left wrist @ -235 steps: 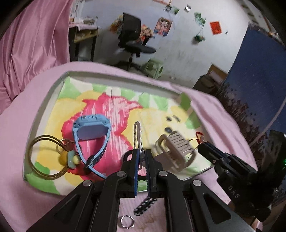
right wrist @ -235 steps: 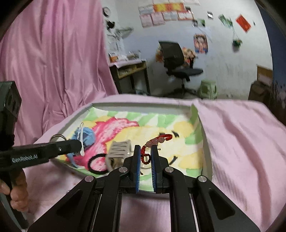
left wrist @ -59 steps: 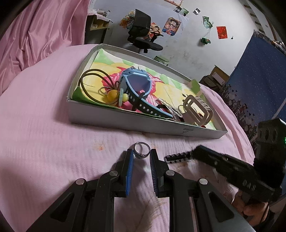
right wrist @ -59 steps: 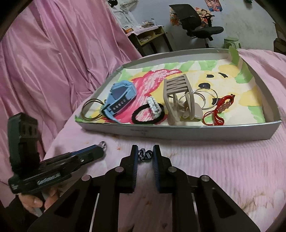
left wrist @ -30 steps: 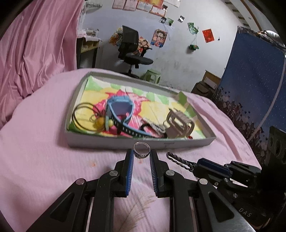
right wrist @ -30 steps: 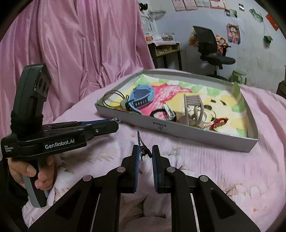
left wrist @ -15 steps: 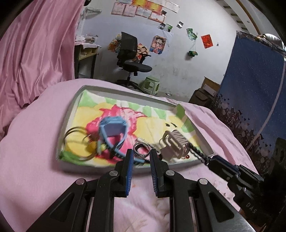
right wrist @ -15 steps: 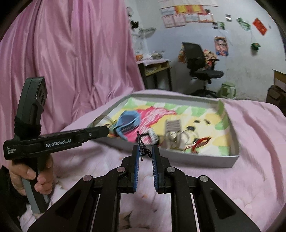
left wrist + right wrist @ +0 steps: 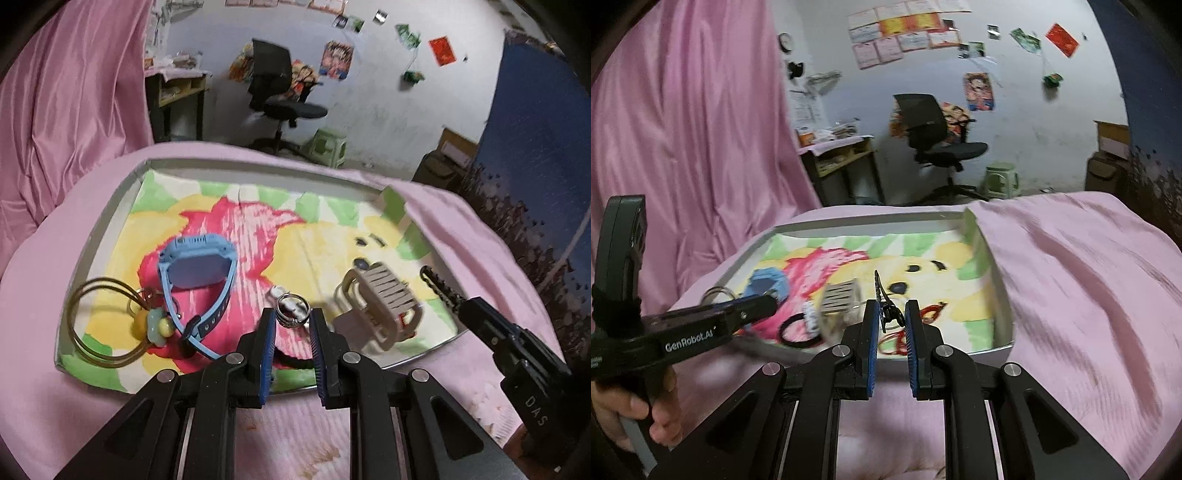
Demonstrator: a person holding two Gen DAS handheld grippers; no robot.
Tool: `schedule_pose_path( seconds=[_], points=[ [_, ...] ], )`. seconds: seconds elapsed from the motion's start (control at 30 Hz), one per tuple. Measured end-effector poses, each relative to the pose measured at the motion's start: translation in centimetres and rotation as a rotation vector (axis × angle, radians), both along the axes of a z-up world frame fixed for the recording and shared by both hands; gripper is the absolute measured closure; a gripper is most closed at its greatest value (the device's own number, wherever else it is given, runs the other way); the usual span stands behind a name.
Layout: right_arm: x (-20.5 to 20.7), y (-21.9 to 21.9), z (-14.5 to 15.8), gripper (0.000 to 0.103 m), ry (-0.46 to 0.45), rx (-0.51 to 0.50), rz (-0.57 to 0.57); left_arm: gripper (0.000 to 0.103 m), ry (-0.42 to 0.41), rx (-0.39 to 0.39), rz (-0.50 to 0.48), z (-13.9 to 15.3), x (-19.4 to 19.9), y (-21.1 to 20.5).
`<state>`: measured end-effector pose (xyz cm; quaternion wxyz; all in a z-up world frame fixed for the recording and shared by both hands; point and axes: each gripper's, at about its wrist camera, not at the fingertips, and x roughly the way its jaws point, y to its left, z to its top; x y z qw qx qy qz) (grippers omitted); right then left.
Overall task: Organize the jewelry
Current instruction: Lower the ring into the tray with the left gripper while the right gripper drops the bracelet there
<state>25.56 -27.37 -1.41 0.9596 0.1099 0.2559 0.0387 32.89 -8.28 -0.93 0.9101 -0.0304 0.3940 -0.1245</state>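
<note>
My left gripper is shut on a silver ring, held over the near part of the shallow grey tray with its flower-print lining. My right gripper is shut on a black toothed hair clip that sticks up from its jaws; the black hair clip also shows at the tray's right edge in the left wrist view. In the tray lie a blue smartwatch, gold bangles with a yellow charm, a beige claw clip, a black hair tie and a red bracelet.
The tray rests on a pink cloth that bulges up along its right side. A hand holds the left gripper's handle at lower left. Beyond the table are a pink curtain, an office chair and a green stool.
Both grippers have moved forward from the pink cloth in front of the tray to over its near part, still holding the ring and the hair clip. The right gripper has rolled.
</note>
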Motion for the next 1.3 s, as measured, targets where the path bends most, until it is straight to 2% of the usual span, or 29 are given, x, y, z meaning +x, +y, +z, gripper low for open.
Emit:
schedule_pose_path(
  seconds=[0.2, 0.53, 0.87, 1.03, 1.13, 1.2, 1.3],
  points=[
    [1.9, -0.1, -1.6, 0.091, 0.082, 0.022, -0.016, 0.085, 0.039, 0.045, 0.013, -0.9, 0.4, -0.5],
    [3.3, 0.1, -2.9, 0.090, 0.146, 0.033, -0.007, 0.085, 0.073, 0.110, 0.015, -1.1, 1.1, -1.4],
    [3.7, 0.0, -3.2, 0.090, 0.169, 0.050, 0.003, 0.085, 0.078, 0.121, 0.018, -1.2, 1.2, -1.5],
    [4.0, -0.1, -3.3, 0.090, 0.171, 0.053, 0.010, 0.083, 0.060, 0.095, 0.005, -1.0, 0.9, -1.2],
    [4.0, -0.1, -3.4, 0.088, 0.168, 0.058, 0.013, 0.077, 0.046, 0.057, -0.003, -0.8, 0.5, -0.8],
    [3.9, -0.1, -3.3, 0.080, 0.162, 0.058, 0.013, 0.067, 0.031, 0.042, -0.001, -0.6, 0.2, -0.7],
    [3.3, -0.2, -3.0, 0.074, 0.141, 0.050, 0.012, 0.053, 0.000, 0.027, 0.008, -0.2, -0.5, -0.4]
  ],
)
